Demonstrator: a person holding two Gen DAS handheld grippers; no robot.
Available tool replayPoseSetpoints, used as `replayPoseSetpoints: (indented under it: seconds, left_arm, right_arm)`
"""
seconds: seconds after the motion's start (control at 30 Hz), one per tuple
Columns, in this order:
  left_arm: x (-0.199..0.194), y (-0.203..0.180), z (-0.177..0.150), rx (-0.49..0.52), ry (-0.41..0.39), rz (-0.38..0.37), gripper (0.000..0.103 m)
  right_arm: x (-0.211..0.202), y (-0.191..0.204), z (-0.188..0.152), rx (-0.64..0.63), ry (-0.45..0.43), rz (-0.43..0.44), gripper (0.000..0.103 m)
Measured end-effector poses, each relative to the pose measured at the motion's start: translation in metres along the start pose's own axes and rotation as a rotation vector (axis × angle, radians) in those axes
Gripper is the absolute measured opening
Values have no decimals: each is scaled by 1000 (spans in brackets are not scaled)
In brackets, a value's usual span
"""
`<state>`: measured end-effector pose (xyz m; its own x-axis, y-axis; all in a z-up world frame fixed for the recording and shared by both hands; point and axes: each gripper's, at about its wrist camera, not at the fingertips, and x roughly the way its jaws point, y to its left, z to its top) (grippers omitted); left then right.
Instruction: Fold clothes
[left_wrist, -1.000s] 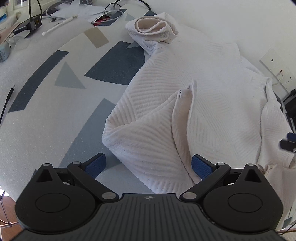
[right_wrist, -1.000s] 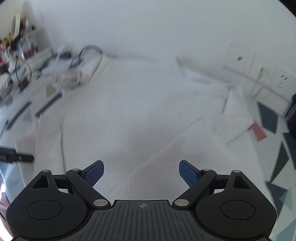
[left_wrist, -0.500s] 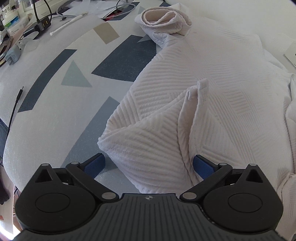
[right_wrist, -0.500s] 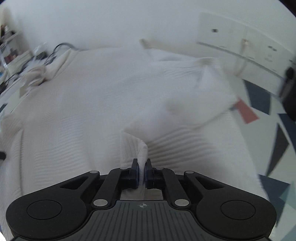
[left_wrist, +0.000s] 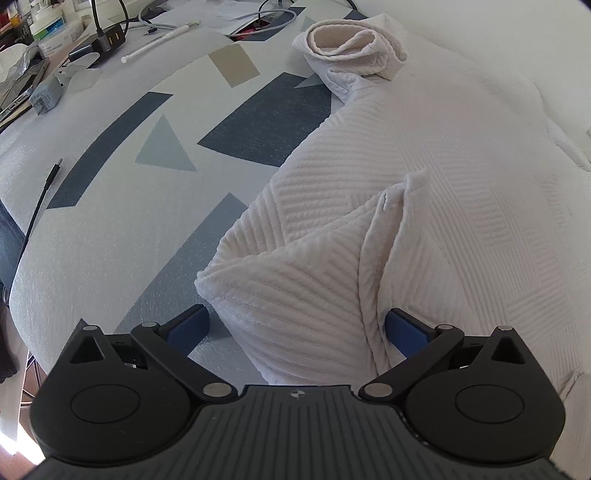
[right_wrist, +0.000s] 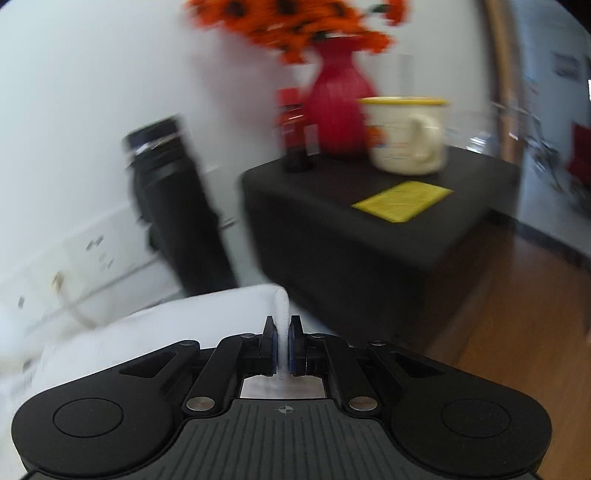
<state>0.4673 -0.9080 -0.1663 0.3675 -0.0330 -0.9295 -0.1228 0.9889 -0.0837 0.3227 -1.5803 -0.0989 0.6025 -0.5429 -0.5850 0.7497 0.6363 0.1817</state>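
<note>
From the left wrist view, my left gripper (left_wrist: 297, 328) stood spread wide, its blue pads on either side of a raised fold of the white textured garment (left_wrist: 424, 192), pressing nothing. The garment lay across the patterned counter (left_wrist: 110, 206), one rolled sleeve (left_wrist: 351, 48) at the far end.

From the right wrist view, my right gripper (right_wrist: 282, 345) was pinching a white edge of the garment (right_wrist: 184, 317), facing a black cabinet (right_wrist: 369, 240) with a red vase (right_wrist: 341, 110) and mug (right_wrist: 406, 134).

— Can you read anything from where you stand?
— Barely. The white box (left_wrist: 55, 46) at the far left carries a line of print, too small for you to make out. The mug (right_wrist: 406, 134) has a blurred print, unreadable too.
</note>
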Motion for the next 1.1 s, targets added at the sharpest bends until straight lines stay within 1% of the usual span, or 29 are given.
replayPoseSetpoints:
  seconds: [0.07,0.13,0.23,0.27,0.33,0.37,0.4,0.47,0.5,0.53,0.57,0.6,0.67,0.73,0.8,0.87,0.97,1.07,1.1]
  left_arm:
    - [0,0,0,-3,1,1,103]
    - [1,-1,1,-7,1,1,103]
    - [1,-2,1,-6,5,0,103]
    - [1,-2,1,-3,5,-3,103]
    - [1,-1,0,7,6,-10,103]
    - [1,0,0,13,6,-16,103]
    - [1,1,0,22,6,-23,103]
    - [2,3,-1,47,-1,-46,103]
    - [1,6,-1,58,-11,-65,103]
    - [1,9,-2,69,-21,-84,103]
    - [1,12,-3,77,-33,-107,103]
    - [0,18,-5,69,-52,-140,103]
    - [0,29,-7,42,-76,-195,103]
    - [-1,37,-8,20,-87,-247,103]
    - [-2,42,-8,29,-92,-282,103]
    - [-3,47,-12,61,-100,-313,103]
    - [-4,55,-15,104,-98,-306,103]
    - [0,61,-6,102,-91,-312,103]
    - [2,62,-1,92,-87,-310,103]
  right_arm:
    - [5,29,-12,-61,40,75,5]
    - [15,57,-25,-82,93,175,5]
    - [23,108,-52,-138,154,374,6]
    - [26,124,-62,-161,189,445,6]
    - [35,153,-81,-200,266,533,11]
    - [37,164,-89,-219,294,548,22]
    - [38,173,-94,-235,313,543,31]
    - [32,181,-99,-238,317,503,36]
    - [24,178,-98,-211,307,495,37]
    - [16,170,-95,-173,298,496,45]
    - [6,161,-93,-138,288,492,55]
    - [-4,154,-92,-120,273,478,61]
    - [-23,138,-92,-111,259,437,62]
    - [-44,120,-99,-82,269,390,62]
    - [-67,98,-109,-43,278,341,63]
    - [-89,79,-124,-20,274,279,63]
    - [-117,62,-151,-14,266,193,64]
    - [-138,51,-176,-1,265,134,73]
    - [-145,48,-184,6,264,117,74]
